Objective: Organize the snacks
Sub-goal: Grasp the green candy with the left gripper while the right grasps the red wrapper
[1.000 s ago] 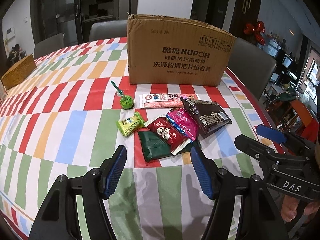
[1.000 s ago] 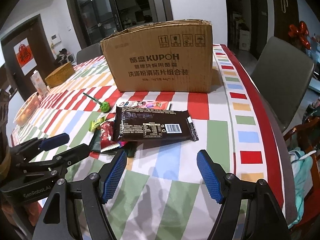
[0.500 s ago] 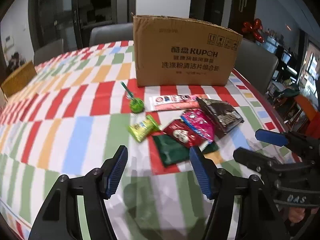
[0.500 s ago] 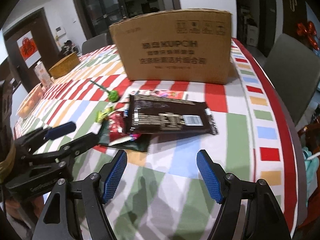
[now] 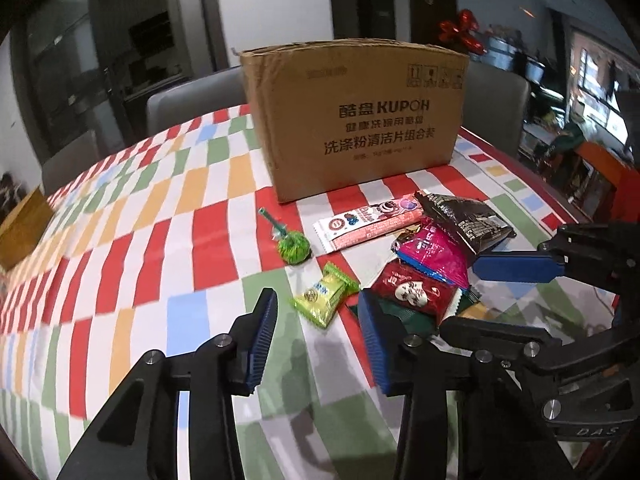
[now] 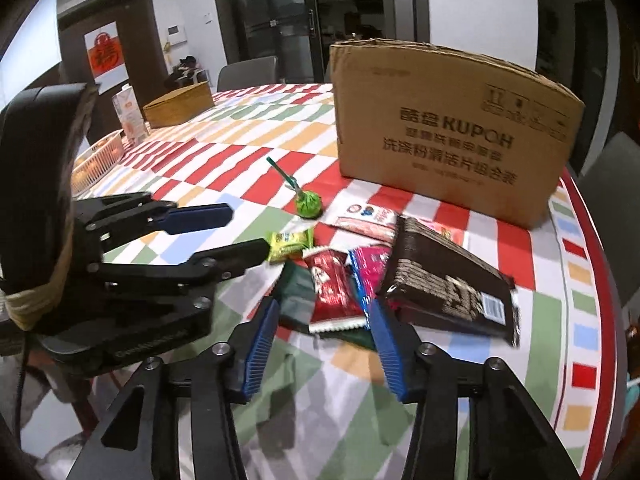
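Nearer now: snacks (image 5: 400, 264) before closing jaws

light: dim indoor | blur: slight motion smear | edges: fisheye bending, dark corners

Grey chair (image 5: 188, 100) behind checked tablecloth (image 5: 120, 240)

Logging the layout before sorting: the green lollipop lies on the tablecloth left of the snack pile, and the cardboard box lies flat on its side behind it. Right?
Not quite. The green lollipop does lie left of the snack pile, but the cardboard box stands upright with its open top facing up, as the left wrist view shows.
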The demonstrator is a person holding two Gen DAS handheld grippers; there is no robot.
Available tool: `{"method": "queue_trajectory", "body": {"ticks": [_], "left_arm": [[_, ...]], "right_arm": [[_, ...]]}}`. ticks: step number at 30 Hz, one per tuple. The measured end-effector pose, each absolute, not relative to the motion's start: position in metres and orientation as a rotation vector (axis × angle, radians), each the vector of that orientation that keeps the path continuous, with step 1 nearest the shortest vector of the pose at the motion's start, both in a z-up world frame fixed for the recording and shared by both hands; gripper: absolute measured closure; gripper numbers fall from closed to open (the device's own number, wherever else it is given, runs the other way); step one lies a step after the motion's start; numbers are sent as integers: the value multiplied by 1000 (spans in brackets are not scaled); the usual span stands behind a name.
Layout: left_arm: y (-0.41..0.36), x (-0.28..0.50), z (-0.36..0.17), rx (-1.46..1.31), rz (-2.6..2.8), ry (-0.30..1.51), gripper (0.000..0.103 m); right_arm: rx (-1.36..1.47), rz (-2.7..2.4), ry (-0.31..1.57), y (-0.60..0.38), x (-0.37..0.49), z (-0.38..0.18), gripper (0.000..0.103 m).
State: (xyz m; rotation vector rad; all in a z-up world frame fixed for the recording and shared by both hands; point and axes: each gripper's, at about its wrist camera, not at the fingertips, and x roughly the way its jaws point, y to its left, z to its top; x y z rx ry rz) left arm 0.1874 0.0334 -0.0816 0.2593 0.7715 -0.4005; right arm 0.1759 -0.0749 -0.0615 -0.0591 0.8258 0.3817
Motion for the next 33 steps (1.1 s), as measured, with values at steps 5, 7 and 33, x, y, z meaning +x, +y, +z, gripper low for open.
{"method": "queue_trajectory", "body": {"ticks": [5,7,33], "left_arm": [[27,203,-93,308,-433,791,65],[26,207,-96,306,-451,803,65],[41,221,-94,143,-389,895,82]], "right_arm": [[-67,377,829,-70,187,-65,62],[-63,376,833,-71,191,-66,65],[-1,422,883,-68,218,-77,81]]}}
